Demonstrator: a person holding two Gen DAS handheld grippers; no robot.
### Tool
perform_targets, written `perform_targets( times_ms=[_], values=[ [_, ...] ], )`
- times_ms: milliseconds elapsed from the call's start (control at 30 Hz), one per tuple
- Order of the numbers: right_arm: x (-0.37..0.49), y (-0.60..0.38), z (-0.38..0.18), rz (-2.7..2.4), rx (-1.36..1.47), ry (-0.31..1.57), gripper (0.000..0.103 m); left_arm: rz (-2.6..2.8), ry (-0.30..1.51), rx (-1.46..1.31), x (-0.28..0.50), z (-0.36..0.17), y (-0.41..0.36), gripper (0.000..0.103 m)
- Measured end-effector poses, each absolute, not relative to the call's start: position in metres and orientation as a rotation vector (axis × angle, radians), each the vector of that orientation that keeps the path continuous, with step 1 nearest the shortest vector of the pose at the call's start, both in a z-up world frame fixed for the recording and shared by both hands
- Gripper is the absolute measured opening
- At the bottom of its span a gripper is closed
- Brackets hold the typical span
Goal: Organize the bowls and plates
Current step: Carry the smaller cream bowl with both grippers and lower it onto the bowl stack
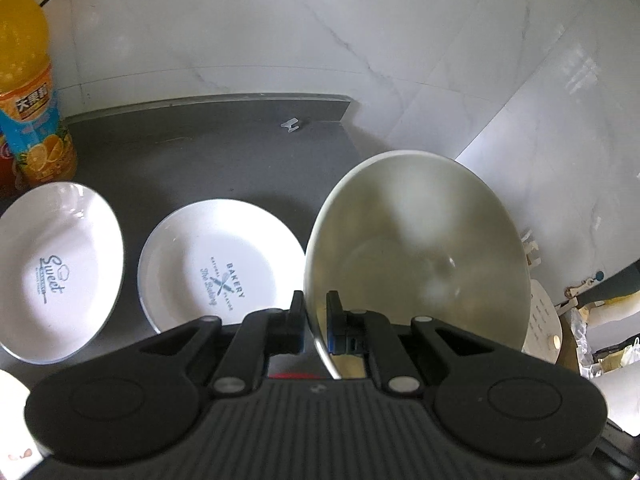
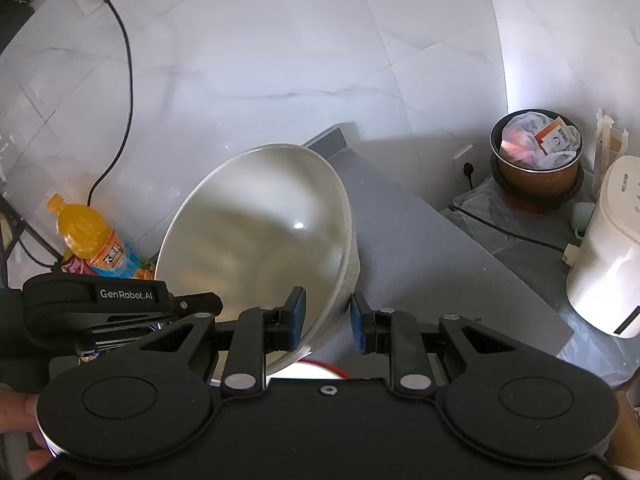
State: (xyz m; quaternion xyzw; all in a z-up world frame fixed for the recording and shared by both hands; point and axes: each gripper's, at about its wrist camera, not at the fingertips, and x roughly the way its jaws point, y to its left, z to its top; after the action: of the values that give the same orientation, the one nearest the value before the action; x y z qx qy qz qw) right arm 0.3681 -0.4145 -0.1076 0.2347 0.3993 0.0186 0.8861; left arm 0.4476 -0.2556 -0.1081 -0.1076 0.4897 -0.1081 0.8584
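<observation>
White marble tiles cover the wall behind a grey worktop (image 1: 224, 148). Both grippers hold one big bowl (image 1: 416, 256) up over the worktop's right edge. The left gripper (image 1: 315, 312) has its fingers pinching the bowl's rim, one inside and one outside. The right gripper (image 2: 328, 312) has the rim between its fingers too; the left pad touches the bowl, but I cannot tell if the other pad presses on it.

I think the step now is carrying the bowl to where it belongs. The next move needs both hands to go together, so the bowl stays level and does not slip, and then set it down softly.

The bowl looks empty inside. Two white plates sit near the front edge of the worktop: a "Sweet" plate (image 1: 56, 268) at the left and a "Bakery" plate (image 1: 220, 264) beside it. Both are empty. An orange juice bottle (image 1: 28, 88) stands by the back left corner. On the floor, a brown bin (image 2: 538, 160) is full of rubbish.
</observation>
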Motion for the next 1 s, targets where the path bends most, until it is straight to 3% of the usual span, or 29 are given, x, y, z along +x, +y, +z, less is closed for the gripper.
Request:
perform_targets(
  times_ms=[1000],
  values=[
    [0.307, -0.374, -0.119, 0.032, 0.470, 0.966, 0.024, -0.246, 1.111, -0.223, 0.379, -0.122, -0.205, 0.009]
  ],
)
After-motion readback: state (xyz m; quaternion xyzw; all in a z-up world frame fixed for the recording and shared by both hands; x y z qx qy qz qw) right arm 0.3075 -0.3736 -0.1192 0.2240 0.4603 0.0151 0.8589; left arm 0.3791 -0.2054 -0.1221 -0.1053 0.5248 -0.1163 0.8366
